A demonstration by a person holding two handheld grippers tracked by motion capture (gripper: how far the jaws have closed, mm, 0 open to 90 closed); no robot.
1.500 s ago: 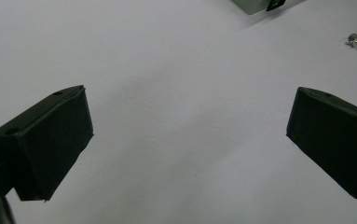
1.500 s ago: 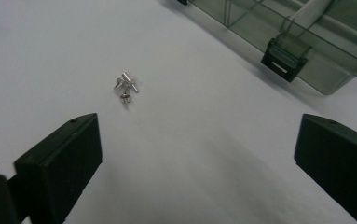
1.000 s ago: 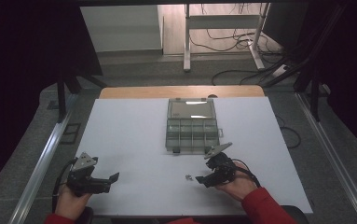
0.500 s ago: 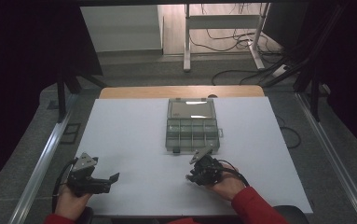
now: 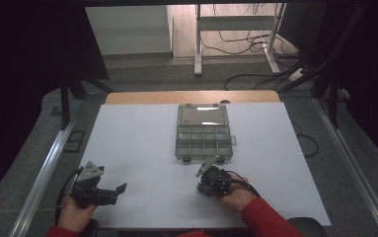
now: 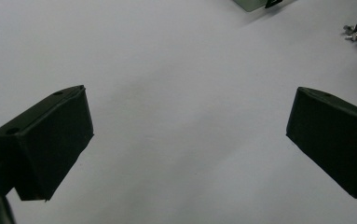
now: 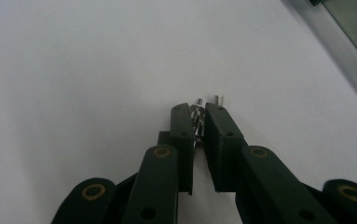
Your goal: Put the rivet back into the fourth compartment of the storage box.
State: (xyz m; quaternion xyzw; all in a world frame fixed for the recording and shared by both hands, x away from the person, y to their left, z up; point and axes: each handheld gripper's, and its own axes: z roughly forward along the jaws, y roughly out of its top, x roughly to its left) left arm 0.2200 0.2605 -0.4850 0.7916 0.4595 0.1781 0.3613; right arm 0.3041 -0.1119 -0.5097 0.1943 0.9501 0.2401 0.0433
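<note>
White table [image 5: 142, 143] carries grey compartment box [image 5: 204, 132] at centre, lid open, well beyond both grippers. Right gripper [image 5: 207, 181] has shifted left and down toward near edge since a second ago; jaws now nearly closed, pinching small metal screw [image 7: 196, 122]; second small metal piece [image 7: 219, 99] lies just beside. Likely pickup done, carry to box next. Left gripper [image 5: 108, 193] unmoved, jaws wide, empty.

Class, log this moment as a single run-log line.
right gripper: shut on screw | left gripper: open, idle | organizer box: untouched
</note>
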